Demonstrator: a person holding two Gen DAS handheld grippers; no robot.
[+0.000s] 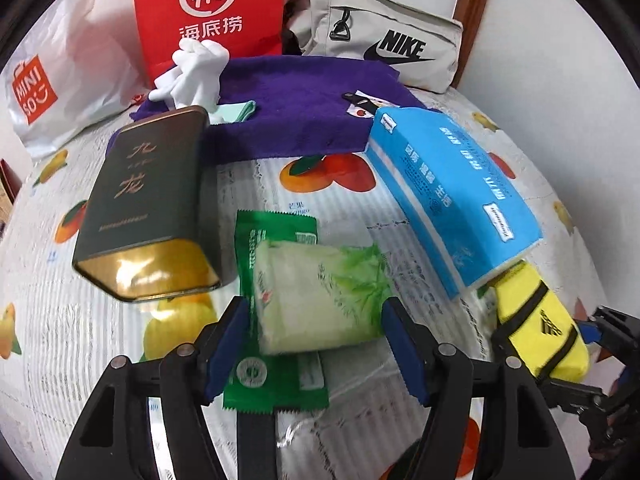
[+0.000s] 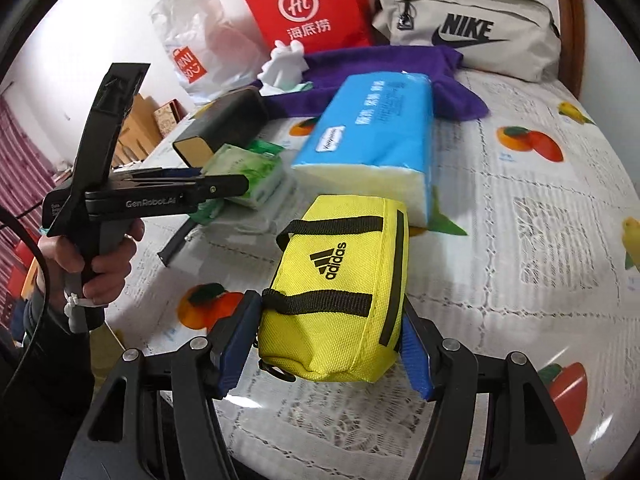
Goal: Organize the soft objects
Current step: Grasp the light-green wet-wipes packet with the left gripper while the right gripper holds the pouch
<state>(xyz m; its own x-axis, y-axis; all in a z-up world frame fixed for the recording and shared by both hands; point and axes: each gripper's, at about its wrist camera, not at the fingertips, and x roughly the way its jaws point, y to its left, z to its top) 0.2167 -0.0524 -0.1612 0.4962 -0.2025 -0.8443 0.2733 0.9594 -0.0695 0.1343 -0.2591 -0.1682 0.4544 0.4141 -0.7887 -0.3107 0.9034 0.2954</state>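
My left gripper [image 1: 316,344] pinches the green tissue pack [image 1: 320,296] just left of the blue tissue pack [image 1: 452,196], right gripper [image 2: 332,350] pinches the yellow pouch [image 2: 340,292] just before it.

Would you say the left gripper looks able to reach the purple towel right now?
Probably not directly: the left gripper has a green tissue pack between its jaws, and the dark tin and blue tissue pack flank the way to the purple towel.
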